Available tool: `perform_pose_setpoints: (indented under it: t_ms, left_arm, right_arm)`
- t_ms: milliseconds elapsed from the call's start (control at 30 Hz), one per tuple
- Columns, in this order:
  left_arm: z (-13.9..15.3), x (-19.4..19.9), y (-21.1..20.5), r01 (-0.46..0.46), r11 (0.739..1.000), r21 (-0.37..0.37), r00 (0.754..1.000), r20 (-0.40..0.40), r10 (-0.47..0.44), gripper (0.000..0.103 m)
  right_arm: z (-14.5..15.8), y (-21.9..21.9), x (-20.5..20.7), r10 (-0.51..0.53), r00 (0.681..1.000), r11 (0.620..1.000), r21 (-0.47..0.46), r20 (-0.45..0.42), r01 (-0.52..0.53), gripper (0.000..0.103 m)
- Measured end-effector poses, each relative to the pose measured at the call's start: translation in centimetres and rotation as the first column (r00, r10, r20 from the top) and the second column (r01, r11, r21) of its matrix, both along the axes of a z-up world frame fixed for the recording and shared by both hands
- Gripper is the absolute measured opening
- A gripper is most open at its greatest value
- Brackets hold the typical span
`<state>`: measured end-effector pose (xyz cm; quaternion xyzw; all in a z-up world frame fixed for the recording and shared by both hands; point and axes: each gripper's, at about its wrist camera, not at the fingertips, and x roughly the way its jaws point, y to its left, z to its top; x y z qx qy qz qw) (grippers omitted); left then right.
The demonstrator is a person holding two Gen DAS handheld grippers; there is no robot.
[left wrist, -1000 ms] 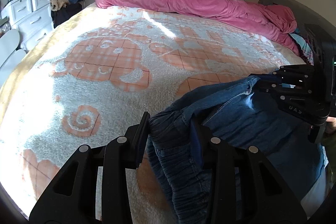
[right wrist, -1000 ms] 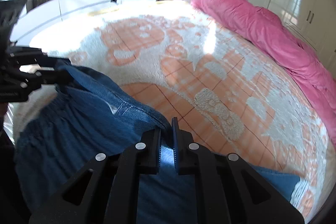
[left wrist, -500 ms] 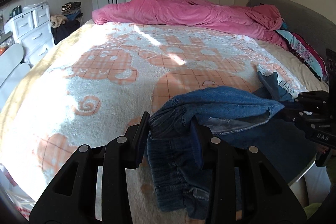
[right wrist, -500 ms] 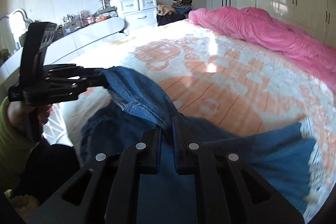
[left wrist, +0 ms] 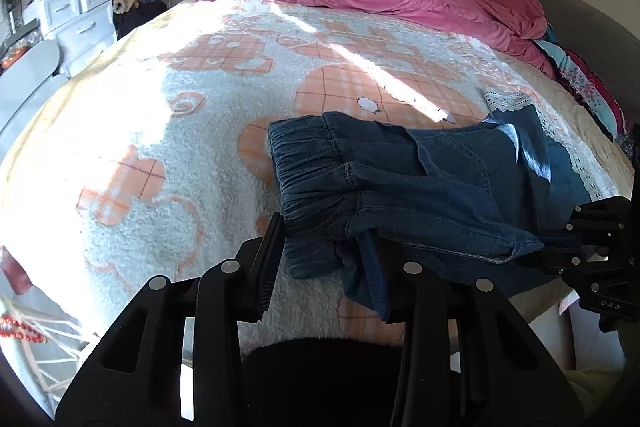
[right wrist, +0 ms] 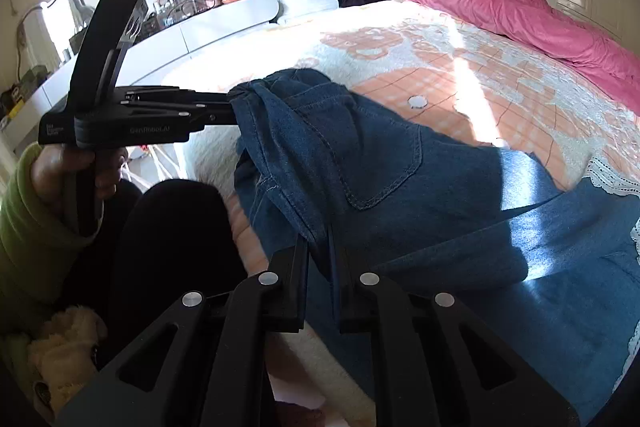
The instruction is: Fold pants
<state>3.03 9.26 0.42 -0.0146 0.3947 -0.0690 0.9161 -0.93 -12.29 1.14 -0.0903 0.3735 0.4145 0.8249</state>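
Denim pants lie on the bed; my left gripper and right gripper both clench their near edge.

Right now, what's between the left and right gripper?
Only denim: the pants run from the left gripper to the right gripper, each shut on a fold. The right wrist view shows it best.

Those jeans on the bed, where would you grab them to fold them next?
Grip the jeans at the gathered elastic waistband, coming from the near bed edge. It lies bunched and thick there, a firm edge. Both the left hand-held gripper and right hand-held gripper already pinch that near end.
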Motion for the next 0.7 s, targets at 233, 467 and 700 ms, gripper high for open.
perform_pose_setpoints:
  t_ms: [233,467,700]
  left_arm:
    - [-0.6,-1.7,1.4,-0.024,0.999,-0.028,0.999,-0.039,0.023,0.039]
    - [3.1,-3.8,2.7,-0.066,0.996,-0.059,0.997,0.042,0.068,0.039]
    - [2.3,0.4,-3.4,0.055,0.998,-0.031,0.998,0.004,-0.055,0.039]
  right_arm:
    - [-2.6,1.0,-0.7,0.004,0.999,0.998,-0.067,-0.032,-0.006,0.010]
    - [-2.4,1.1,-0.9,0.008,0.999,0.997,-0.070,-0.033,-0.010,0.013]
    - [-2.0,0.6,-1.6,0.014,0.998,0.999,-0.038,-0.063,-0.017,0.024]
